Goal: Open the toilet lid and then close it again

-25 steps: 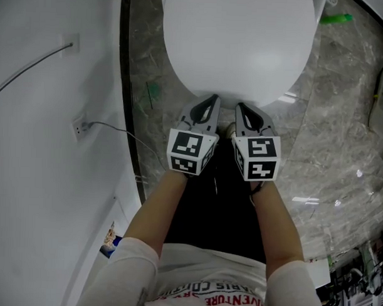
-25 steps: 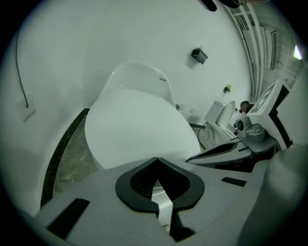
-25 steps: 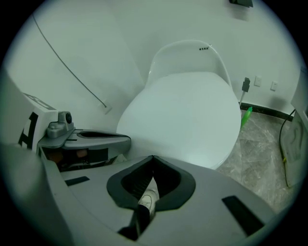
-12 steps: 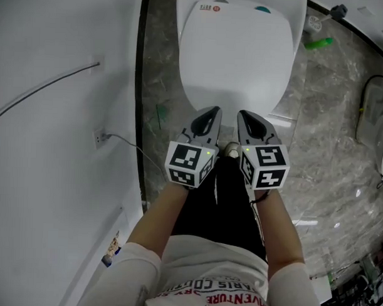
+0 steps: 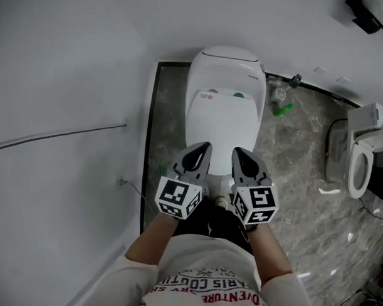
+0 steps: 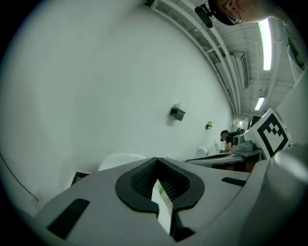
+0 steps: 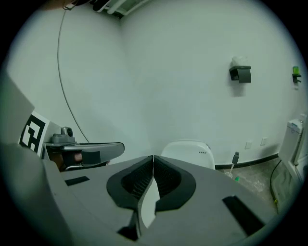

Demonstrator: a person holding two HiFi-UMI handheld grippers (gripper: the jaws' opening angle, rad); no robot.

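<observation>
We are standing back from the toilet (image 5: 227, 75), which sits against the white wall on the grey stone floor (image 5: 291, 184). Its lid (image 5: 223, 116) lies flat down on it, shut. We hold the left gripper (image 5: 203, 148) and the right gripper (image 5: 238, 152) side by side close to our body, pointing at the toilet. Neither seems to be touching it. Each gripper's own view shows its jaws pressed together with nothing held between them, and the toilet sits some way off past their tips. Since the lid is down and no gripper is on it, we think one of two things is true: the job has not begun, or it is all done. A shut lid looks the same either way, so we cannot say which. If it has not begun, we would need to step near, lift the lid up, then lay it down again. Some things are hard to see. The two grippers cover the front edge of the lid in the head view, so we cannot see where a jaw would slip under it. The marks on the toilet are too small to read. A second toilet (image 5: 361, 155) at the right is partly cut off, and a little green thing (image 5: 282, 110) on the floor is too small to name.
</observation>
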